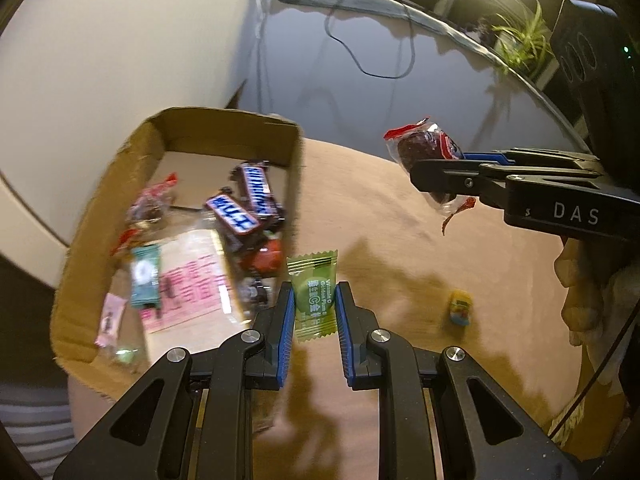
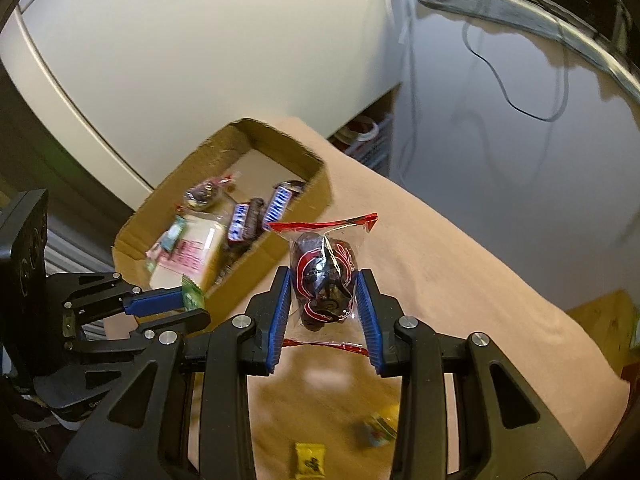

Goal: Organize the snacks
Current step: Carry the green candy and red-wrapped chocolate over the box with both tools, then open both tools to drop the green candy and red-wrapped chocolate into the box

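Observation:
My left gripper (image 1: 314, 300) is shut on a green candy packet (image 1: 313, 296), held in the air just right of a cardboard box (image 1: 296, 152). The box holds Snickers bars (image 1: 244, 200), a teal packet (image 1: 145, 276) and several other wrapped snacks. My right gripper (image 2: 325, 284) is shut on a clear, red-edged packet with a dark plum (image 2: 325, 276). It hangs above the table, to the right of the box (image 2: 316, 196). In the left wrist view the right gripper (image 1: 434, 172) with its plum packet (image 1: 420, 148) is at the upper right. The left gripper (image 2: 192, 306) shows at the left of the right wrist view.
A tan tablecloth (image 1: 380, 208) covers the table. A small yellow and blue candy (image 1: 460, 306) lies on it, and a yellow packet (image 2: 310, 456) and another blurred candy (image 2: 378, 432) lie near the front. Cables (image 1: 360, 52) hang on the wall behind. A plant (image 1: 520, 40) stands at the back right.

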`<state>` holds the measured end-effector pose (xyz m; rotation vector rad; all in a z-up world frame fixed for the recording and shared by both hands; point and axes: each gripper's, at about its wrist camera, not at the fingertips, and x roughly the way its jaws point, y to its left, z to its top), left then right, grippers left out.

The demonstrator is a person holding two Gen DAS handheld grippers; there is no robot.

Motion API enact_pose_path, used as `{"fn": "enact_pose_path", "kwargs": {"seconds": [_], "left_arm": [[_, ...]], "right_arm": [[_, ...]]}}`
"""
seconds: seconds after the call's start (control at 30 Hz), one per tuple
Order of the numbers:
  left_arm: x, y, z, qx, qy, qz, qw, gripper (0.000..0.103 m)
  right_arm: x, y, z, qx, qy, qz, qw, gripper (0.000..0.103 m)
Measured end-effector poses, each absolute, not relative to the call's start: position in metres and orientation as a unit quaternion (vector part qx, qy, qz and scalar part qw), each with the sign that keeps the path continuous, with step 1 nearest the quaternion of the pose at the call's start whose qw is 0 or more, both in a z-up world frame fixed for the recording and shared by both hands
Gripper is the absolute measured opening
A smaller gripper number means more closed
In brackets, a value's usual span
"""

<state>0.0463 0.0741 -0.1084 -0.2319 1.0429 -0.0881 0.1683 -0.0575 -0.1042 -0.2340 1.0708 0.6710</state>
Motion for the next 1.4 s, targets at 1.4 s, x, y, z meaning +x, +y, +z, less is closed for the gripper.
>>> {"fn": "enact_pose_path", "kwargs": {"seconds": [1.4], "left_arm": [[0.029, 0.142, -0.116, -0.111, 0.492, 0.054, 0.862, 0.028]], "right_arm": [[0.174, 0.062, -0.135, -0.159, 0.507, 0.380, 0.757, 0.052]]}}
